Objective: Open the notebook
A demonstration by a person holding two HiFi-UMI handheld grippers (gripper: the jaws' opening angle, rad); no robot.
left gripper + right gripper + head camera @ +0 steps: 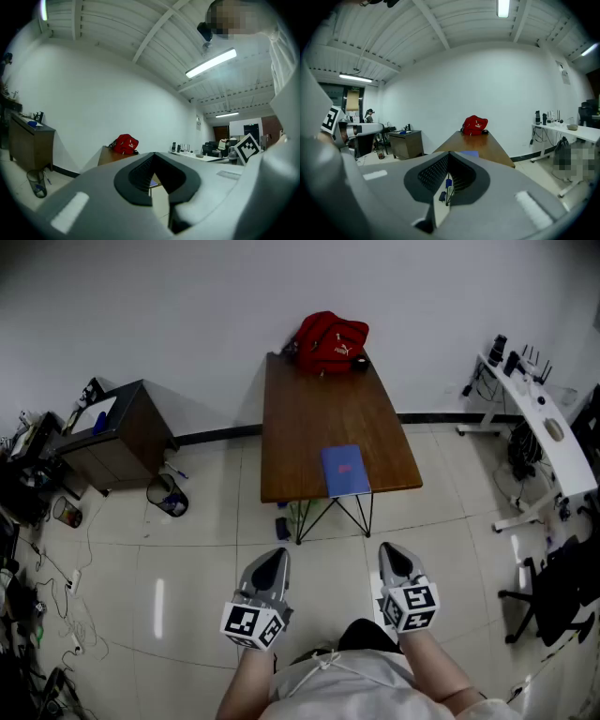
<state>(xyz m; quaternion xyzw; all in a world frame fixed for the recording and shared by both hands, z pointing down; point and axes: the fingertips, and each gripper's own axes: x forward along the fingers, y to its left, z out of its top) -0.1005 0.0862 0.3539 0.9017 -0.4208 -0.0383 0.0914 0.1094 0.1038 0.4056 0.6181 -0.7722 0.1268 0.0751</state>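
Left hand-held gripper (272,561) and right hand-held gripper (394,555), jaws together, hold nothing, far from the notebook (345,470).

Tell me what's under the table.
Black wire legs and small items on the floor near the front edge. The tabletop covers the rest of the floor beneath it.

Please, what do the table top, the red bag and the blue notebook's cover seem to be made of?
Table top: wood or veneer, brown with a soft sheen.
Red bag: soft fabric, perhaps nylon; it slumps and creases.
Notebook: matte blue cover, likely card or plastic; I cannot tell which.
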